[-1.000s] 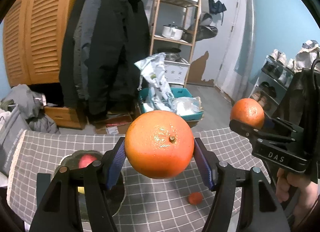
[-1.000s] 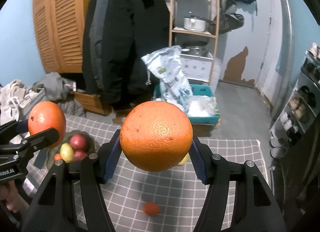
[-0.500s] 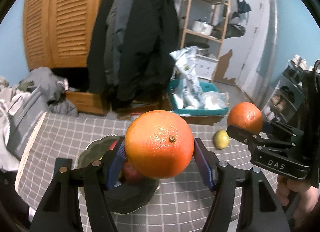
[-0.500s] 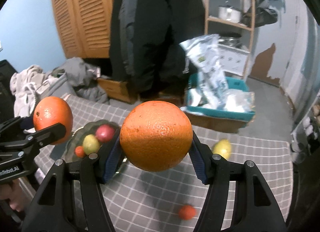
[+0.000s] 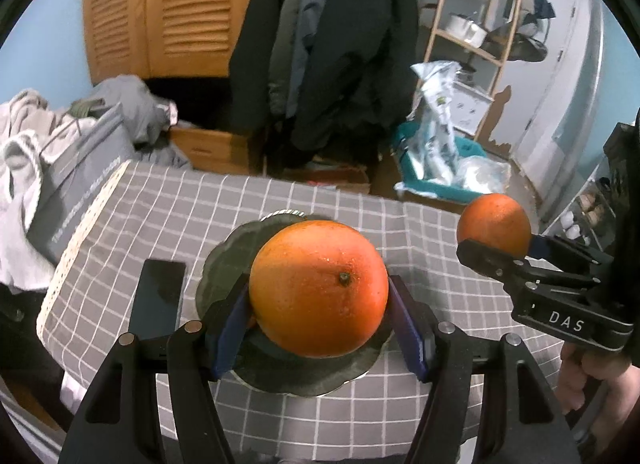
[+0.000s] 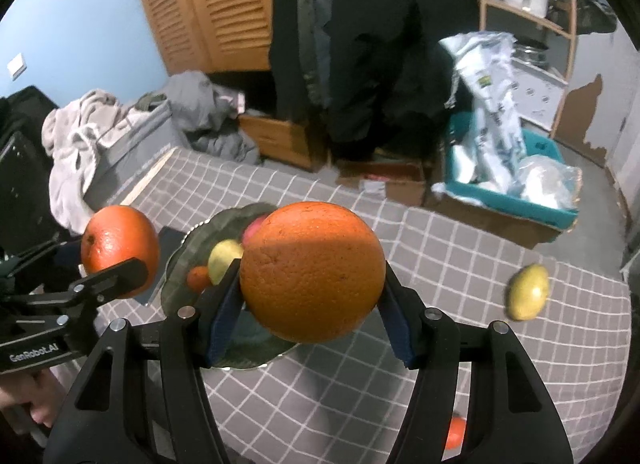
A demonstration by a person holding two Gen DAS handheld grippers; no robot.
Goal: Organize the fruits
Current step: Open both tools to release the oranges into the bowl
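Note:
My left gripper (image 5: 319,304) is shut on a large orange (image 5: 319,288) and holds it above the dark fruit plate (image 5: 224,264). My right gripper (image 6: 310,292) is shut on another orange (image 6: 312,272), above the plate's right side (image 6: 180,260). Each gripper shows in the other's view with its orange (image 5: 494,224) (image 6: 119,246). The plate holds a yellow-green fruit (image 6: 225,260), a pink apple (image 6: 256,228) and a small orange fruit (image 6: 198,278). A lemon (image 6: 526,292) and a small orange fruit (image 6: 456,432) lie on the grey checked tablecloth (image 6: 440,256).
A black phone (image 5: 158,300) lies on the cloth left of the plate. Beyond the table's far edge are hanging coats (image 5: 332,44), a wooden cabinet (image 5: 160,12), a teal crate with bags (image 5: 440,180), piled clothes (image 5: 48,136) and a shelf (image 5: 480,16).
Both grippers, each still holding its orange, have swung left and tipped down toward the plate. The plate now sits under the left gripper's orange.

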